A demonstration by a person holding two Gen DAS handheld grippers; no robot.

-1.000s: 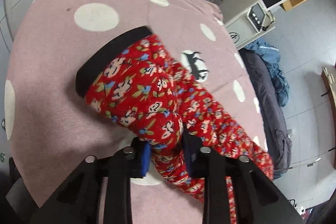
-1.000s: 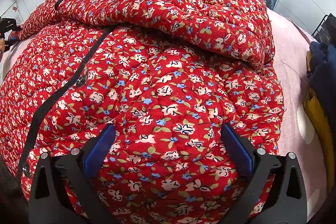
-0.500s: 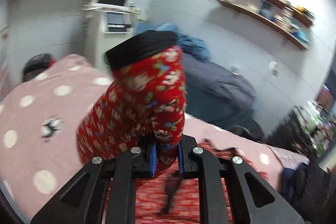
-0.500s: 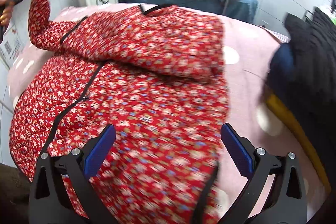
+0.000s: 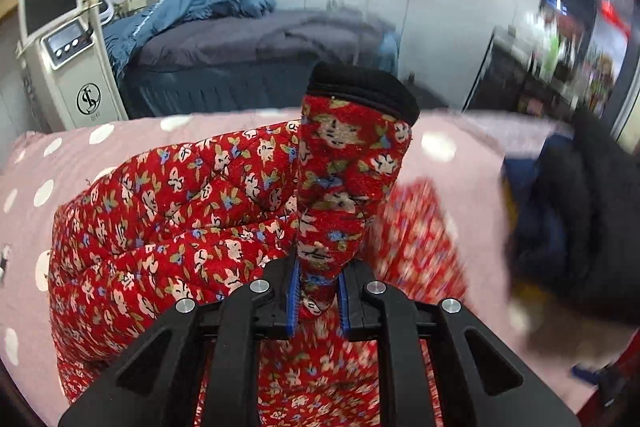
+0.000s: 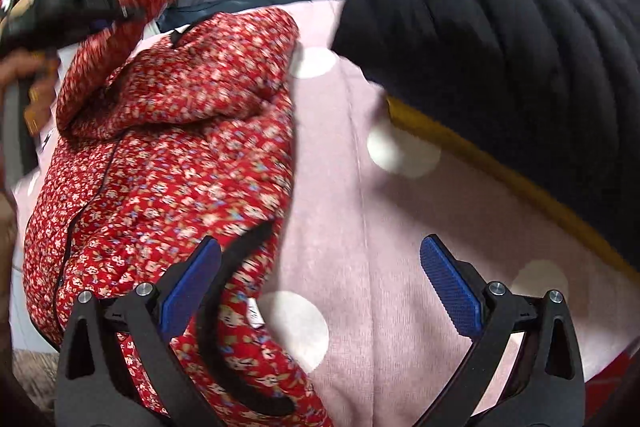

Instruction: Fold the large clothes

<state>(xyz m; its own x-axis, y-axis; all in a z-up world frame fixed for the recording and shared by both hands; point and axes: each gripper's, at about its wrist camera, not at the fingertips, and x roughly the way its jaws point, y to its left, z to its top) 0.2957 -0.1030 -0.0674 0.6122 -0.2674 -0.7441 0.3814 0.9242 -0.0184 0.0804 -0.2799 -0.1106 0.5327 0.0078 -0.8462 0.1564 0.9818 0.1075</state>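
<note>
On the left wrist view, grip: left hand-held gripper (image 5: 318, 301) has its blue pads pinched nearly together on the sleeve (image 5: 344, 179) of the red flowered jacket (image 5: 160, 227).
Sleeve pose: stands up from the jaws, black cuff (image 5: 364, 91) uppermost and clear of the bed.
Reason for hold, judged: pinching near the sleeve end lets the whole sleeve be carried across the jacket body in one go, so it can be laid inward for the fold.
Jacket location: body lies bunched on the pink spotted bedspread (image 5: 72, 155), below and left of the raised sleeve.
Background: white machine with a screen (image 5: 64, 47) and a second bed with dark and blue bedding (image 5: 224, 35) behind; right edge is motion-blurred, a dark pile there is not readable.

On the right wrist view, grip: right hand-held gripper (image 6: 320, 291) is spread wide, nothing between its pads; it hangs over the jacket's near edge and bare bedspread.
Jacket: spread at left, black front trim (image 6: 84, 219) running down it, a black-edged hem or collar band (image 6: 240, 251) just beside the left pad.
Other gripper: seen blurred at upper left with the red sleeve lifted above the jacket.
Neighbouring items: black quilted coat (image 6: 500, 27) with a yellow edge (image 6: 480, 155) lies to the right, apart from the red jacket.
Reason for pose, judged: free gripper is placed to pin or take the near edge once the sleeve is laid down.
Stage, judged: sleeve fold under way; body folds not yet done.
</note>
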